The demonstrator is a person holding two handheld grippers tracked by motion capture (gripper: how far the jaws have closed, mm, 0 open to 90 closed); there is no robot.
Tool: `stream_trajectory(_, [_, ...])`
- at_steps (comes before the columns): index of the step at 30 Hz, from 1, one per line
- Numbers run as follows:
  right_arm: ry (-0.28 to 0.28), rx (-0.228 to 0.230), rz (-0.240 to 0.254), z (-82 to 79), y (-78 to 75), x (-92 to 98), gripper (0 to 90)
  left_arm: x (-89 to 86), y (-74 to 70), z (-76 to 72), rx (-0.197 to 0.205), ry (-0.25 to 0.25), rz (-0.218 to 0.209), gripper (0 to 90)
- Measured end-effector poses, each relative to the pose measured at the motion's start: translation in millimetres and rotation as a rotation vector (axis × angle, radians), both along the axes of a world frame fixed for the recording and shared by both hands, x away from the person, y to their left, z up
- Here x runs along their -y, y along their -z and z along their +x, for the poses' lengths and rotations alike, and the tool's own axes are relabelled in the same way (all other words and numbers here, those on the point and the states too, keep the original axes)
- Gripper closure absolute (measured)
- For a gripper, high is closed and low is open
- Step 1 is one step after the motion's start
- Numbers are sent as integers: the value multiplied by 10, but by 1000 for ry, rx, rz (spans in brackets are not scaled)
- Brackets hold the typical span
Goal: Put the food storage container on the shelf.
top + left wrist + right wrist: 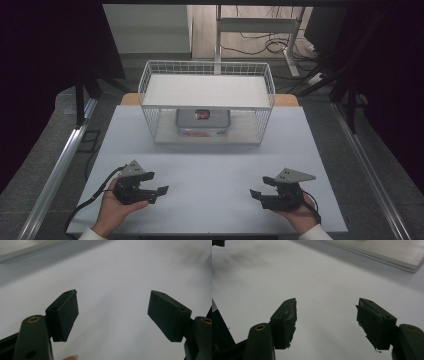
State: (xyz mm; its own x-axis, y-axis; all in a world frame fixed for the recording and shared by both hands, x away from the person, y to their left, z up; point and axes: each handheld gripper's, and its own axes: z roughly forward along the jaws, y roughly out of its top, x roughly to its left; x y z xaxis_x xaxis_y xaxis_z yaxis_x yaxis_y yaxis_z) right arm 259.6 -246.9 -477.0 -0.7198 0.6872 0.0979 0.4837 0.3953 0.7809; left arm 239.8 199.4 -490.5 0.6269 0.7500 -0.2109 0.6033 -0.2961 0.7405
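**Q:** As seen from the high view, how are the grippers and the nearest things laid out?

**A:** The left gripper is held low over the near left part of the white table, and the right gripper is held over the near right part; their tips are turned toward each other and are kept well apart. Each is gripped from below by a hand, the left hand and the right hand. At the far side of the table a white wire shelf is placed, and a clear lidded container with something red on its lid is set on the lower level, under the upper board. Neither gripper is near it.

**Q:** What is shown in the left gripper view?

**A:** The two black jaws are seen spread wide, with bare table between them and nothing clamped. A fingertip is caught at the bottom edge, and a pale rail is seen at the top left.

**Q:** And in the right gripper view?

**A:** The jaws are likewise parted, with nothing held between the pads; frayed, whitish wear is visible on the pad edges. Bare table is seen between them, and a metal rail is crossed at the top right.
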Motion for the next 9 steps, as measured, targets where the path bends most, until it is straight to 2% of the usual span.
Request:
stream_trajectory(5, [22,-14,-4,19,19,9,275,-9,-8,-4,4,-2,1,236])
stream_trajectory(9, [14,5,4,5,0,11,260,-4,-5,-1,1,0,0,234])
